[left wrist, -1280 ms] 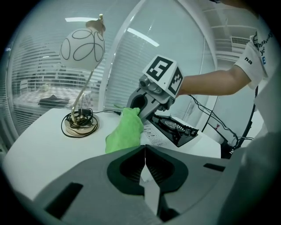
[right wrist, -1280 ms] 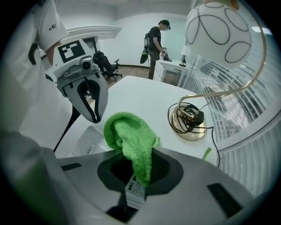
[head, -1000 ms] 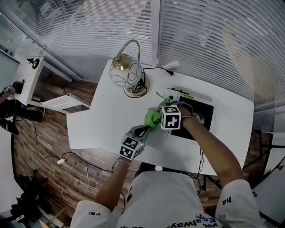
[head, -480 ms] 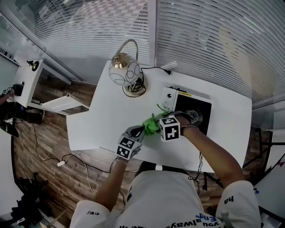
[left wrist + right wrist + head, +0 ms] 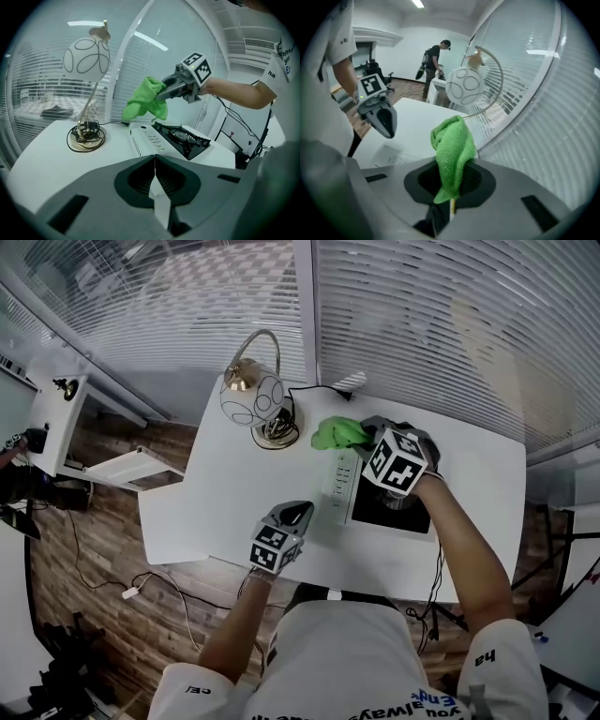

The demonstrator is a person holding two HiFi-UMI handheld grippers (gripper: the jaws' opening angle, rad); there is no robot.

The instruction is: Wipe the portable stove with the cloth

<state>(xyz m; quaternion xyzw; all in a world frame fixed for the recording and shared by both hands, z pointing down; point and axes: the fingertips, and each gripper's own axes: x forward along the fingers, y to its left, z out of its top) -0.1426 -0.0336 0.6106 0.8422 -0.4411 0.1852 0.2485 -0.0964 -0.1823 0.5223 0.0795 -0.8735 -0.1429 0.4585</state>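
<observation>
Right sleeve [image 5: 273, 74] – black letters "ha", clear in the left gripper view. Left sleeve [image 5: 344, 41] – two black characters, possibly "EI", uncertain. Shirt [image 5: 394, 709] – blue print, upside down in the head view, read "you always"; the rest was cut off. Marks on the stove [image 5: 341, 486] panel were too small to read.

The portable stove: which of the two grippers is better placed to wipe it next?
Probably the right gripper: its jaws are shut on the green cloth, held above the stove. The left gripper is shut, empty, off to the stove's side.
</observation>
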